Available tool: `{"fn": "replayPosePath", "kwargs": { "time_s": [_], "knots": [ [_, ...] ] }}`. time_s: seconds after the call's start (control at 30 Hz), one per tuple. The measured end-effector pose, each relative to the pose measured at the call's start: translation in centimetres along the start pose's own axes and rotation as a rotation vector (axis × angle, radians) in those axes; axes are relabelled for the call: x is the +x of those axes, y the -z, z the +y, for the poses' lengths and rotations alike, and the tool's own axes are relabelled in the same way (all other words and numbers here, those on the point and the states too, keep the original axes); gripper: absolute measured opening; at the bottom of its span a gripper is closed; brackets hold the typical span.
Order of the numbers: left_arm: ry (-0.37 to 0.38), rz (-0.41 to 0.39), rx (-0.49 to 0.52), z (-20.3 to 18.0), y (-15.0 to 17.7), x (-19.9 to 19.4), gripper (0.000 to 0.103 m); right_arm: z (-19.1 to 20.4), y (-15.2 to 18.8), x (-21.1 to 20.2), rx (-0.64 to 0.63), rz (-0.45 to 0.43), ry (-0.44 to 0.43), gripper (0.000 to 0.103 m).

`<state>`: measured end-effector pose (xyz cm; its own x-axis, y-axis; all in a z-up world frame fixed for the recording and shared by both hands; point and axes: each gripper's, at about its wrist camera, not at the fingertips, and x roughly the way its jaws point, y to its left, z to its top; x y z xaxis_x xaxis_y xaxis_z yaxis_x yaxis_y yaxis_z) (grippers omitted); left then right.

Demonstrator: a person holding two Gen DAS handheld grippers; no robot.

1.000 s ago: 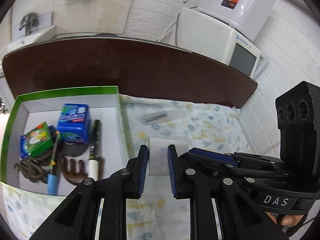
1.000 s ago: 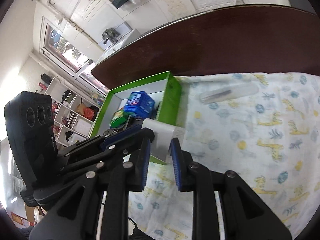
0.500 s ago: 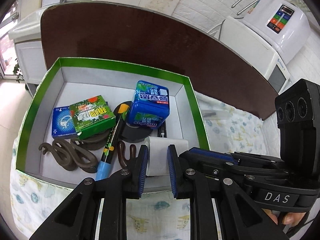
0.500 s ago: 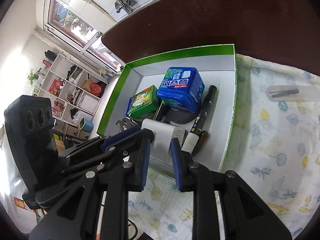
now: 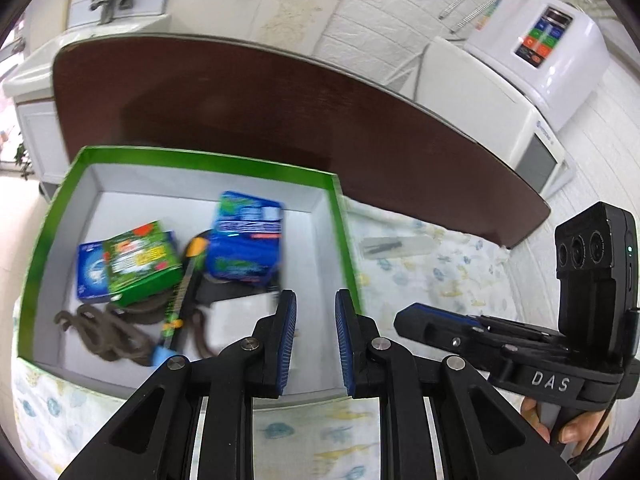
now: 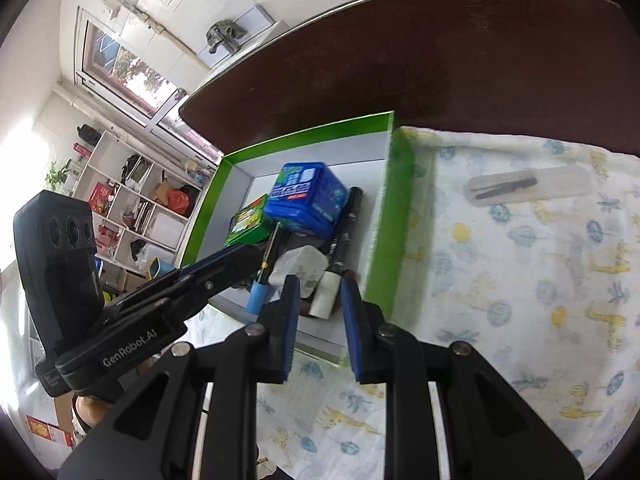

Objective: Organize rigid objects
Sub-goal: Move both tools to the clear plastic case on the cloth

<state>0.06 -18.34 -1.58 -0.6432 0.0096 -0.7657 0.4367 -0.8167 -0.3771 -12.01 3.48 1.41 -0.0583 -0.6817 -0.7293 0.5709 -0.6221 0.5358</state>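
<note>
A green box (image 5: 60,204) with a white inside holds a blue pack (image 5: 244,248), a green pack (image 5: 138,260), a marker (image 6: 344,224), brown hooks (image 5: 100,332) and a white plug block (image 6: 300,266), which also shows in the left wrist view (image 5: 240,320). My left gripper (image 5: 314,336) is open and empty above the box's near right corner. My right gripper (image 6: 318,320) is open and empty over the box's near edge, just short of the white block. A clear case with a dark tool (image 6: 520,188) lies on the patterned cloth to the right.
The patterned cloth (image 6: 540,300) covers the near table; the dark brown tabletop (image 5: 280,120) runs behind. A white appliance (image 5: 536,60) stands at the back right, a sink (image 5: 80,36) at the back left, shelves (image 6: 132,208) far left.
Both grippers held the white block together and carried it left over the box. Now both have opened and the block lies in the box; both have drawn back slightly.
</note>
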Motion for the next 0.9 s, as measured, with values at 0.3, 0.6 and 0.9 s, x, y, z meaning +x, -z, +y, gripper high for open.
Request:
{"fn": "replayPosePath", "kwargs": {
  "time_s": [0.3,0.6,0.9],
  "knots": [
    [0.054,0.090,0.055,-8.1,-1.5,5.9,0.018,-9.2,0.1,-6.6,0.136,-0.120,0.116,0.022],
    [0.012,0.183,-0.004,-10.6,-3.2,13.0,0.018,-17.7,-2.1,-6.9,0.234,-0.110,0.141,0.022],
    [-0.051,0.219,-0.089,-8.3,-3.9,16.0,0.018,-20.7,-5.0,-3.5,0.238,-0.048,0.109,0.028]
  ]
}}
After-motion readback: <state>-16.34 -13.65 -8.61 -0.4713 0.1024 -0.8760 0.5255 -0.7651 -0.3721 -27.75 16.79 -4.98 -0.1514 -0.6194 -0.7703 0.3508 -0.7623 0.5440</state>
